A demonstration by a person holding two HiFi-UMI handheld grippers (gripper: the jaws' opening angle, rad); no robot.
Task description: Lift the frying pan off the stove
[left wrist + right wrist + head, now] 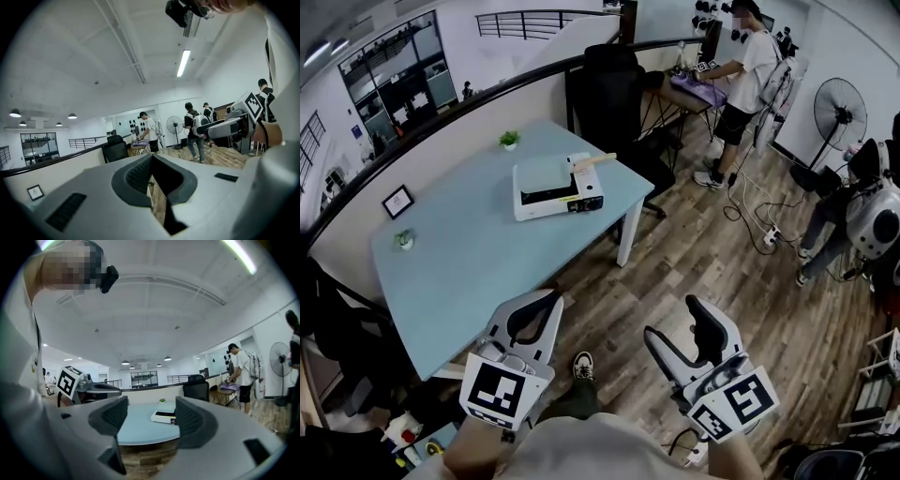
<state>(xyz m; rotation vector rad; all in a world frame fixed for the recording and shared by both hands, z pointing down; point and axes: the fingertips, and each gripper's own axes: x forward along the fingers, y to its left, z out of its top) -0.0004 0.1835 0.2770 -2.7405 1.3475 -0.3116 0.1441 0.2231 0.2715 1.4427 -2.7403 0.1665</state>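
A white tabletop stove (pixel 555 190) stands on the light blue table (pixel 469 253), far ahead of both grippers. On it sits a pale, square-looking frying pan (pixel 541 174) with a wooden handle (pixel 594 160) that points right. My left gripper (pixel 546 307) hangs over the table's near edge, shut and empty, its pads touching (pixel 152 159). My right gripper (pixel 682 328) is held over the wooden floor, open, nothing between its fingers (pixel 150 416). The stove (pixel 165 416) shows small between the right jaws, well beyond them.
Two small potted plants (pixel 509 140) (pixel 404 240) and a picture frame (pixel 397 201) stand on the table. A black office chair (pixel 609 89) is behind it. A person (pixel 742 75) works at a desk, a fan (pixel 839 112) and floor cables (pixel 759 211) at right.
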